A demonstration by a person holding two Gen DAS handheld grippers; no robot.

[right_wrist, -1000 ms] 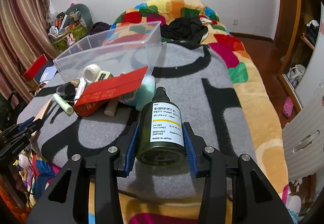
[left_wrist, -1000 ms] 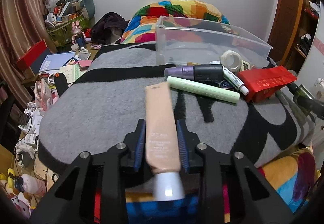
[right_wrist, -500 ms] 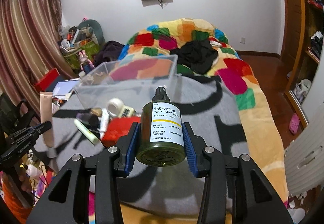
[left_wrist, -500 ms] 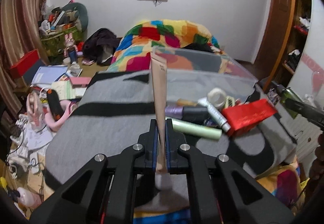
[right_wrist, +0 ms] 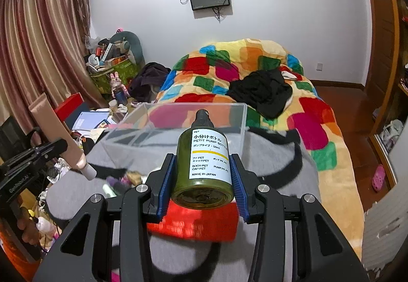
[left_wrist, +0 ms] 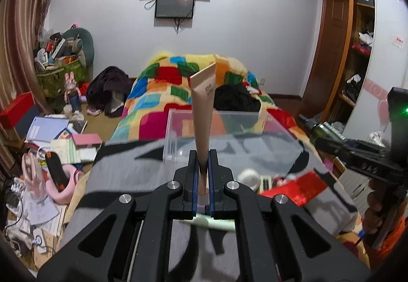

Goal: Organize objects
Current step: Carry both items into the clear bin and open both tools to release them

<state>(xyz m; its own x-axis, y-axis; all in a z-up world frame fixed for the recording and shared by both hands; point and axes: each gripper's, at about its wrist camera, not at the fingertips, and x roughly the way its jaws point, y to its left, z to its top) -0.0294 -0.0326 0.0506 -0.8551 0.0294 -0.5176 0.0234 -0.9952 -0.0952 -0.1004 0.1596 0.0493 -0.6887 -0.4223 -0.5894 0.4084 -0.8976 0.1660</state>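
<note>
Standing upright in jaws, beige tube, crimp up

Blurred clutter behind bottle

Left gripper: jaws closed tight on a beige tube, pinched near its cap end, tube standing upward. Right gripper: jaws partly apart, pads pressing both sides of a green pump bottle, nozzle pointing away. Both grippers angled slightly downward.

Right hand-held gripper clamps green pump bottle.
</note>
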